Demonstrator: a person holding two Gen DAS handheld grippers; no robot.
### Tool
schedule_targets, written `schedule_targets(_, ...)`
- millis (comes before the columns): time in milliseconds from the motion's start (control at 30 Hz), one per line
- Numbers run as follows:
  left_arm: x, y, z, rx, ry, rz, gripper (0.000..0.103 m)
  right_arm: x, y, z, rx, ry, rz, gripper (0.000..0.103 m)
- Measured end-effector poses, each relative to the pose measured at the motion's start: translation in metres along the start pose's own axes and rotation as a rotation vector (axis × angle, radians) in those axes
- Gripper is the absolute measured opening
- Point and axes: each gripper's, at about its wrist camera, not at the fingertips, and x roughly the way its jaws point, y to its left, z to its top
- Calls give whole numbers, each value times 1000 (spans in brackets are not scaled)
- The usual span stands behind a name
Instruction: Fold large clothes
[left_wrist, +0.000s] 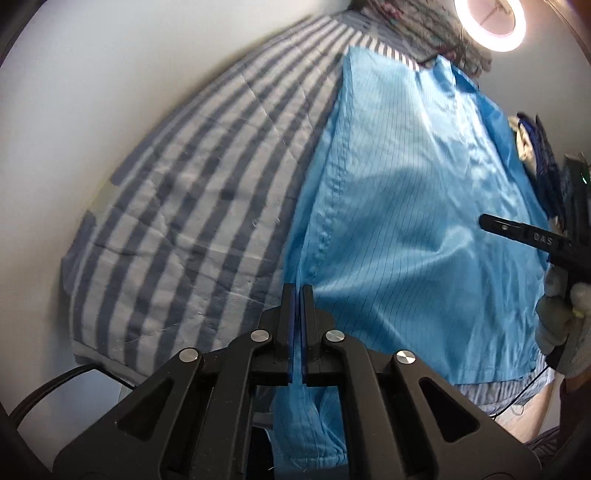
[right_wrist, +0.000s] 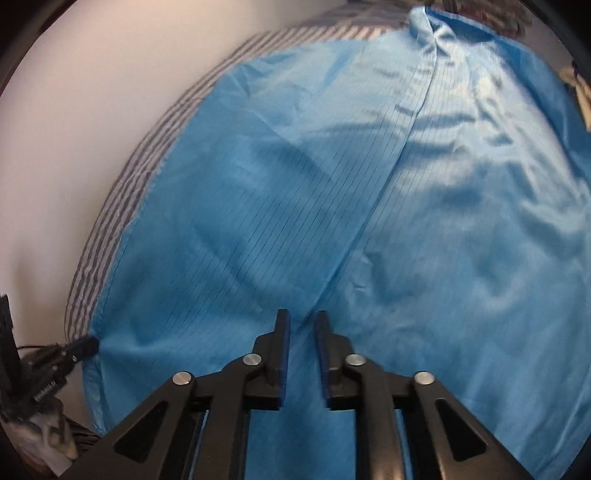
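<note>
The left hand-held gripper (left_wrist: 297, 291) is clamped on the side edge of a blue pinstriped garment (left_wrist: 406, 206). The right hand-held gripper (right_wrist: 302, 318) hovers over the cloth, jaws slightly apart and empty. The garment lies spread on a striped quilt (left_wrist: 177, 192); a ring light (left_wrist: 490, 23) glows beyond.

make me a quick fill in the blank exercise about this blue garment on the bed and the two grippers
1. The blue garment lies spread on a quilt patterned with ____.
2. The left gripper is shut on the garment's ____.
3. The right gripper has its jaws ____, with nothing pinched.
4. The lit lamp is shaped like a ____.

Missing words: stripes; edge; open; ring
</note>
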Motion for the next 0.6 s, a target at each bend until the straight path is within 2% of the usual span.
schedule_targets(67, -6, 8, 2, -35, -24, -19, 26, -18, 1, 0, 1, -71, 32, 18)
schedule_targets(100, -6, 10, 4, -45, -30, -20, 49, -23, 3, 2, -6, -93, 56, 19)
schedule_targets(133, -4, 12, 6, -56, -29, -18, 66, -24, 6, 5, -16, -105, 77, 20)
schedule_targets(200, 3, 15, 12, -77, -12, -35, 67, -19, 15, 11, -44, -103, 114, 26)
schedule_targets(300, 22, 23, 18, -133, 53, -84, 67, -5, 30, 13, -106, -120, 107, 26)
schedule_targets(367, 24, 24, 24, -146, 46, -115, 67, 9, 43, 19, -122, -124, 112, 26)
schedule_targets(400, 25, 25, 26, -150, 50, -126, 65, 19, 50, 23, -124, -123, 118, 26)
schedule_targets(467, 27, 25, 29, -156, 49, -123, 37, 36, 60, 26, -129, -117, 111, 26)
schedule_targets(500, 28, 27, 28, -150, 59, -132, 11, 43, 65, 29, -129, -110, 97, 26)
schedule_targets(533, 29, 25, 27, -147, 73, -152, 5, 51, 66, 32, -129, -103, 84, 26)
schedule_targets(600, 26, 20, 26, -116, 58, -141, 2, 60, 72, 30, -130, -90, 67, 26)
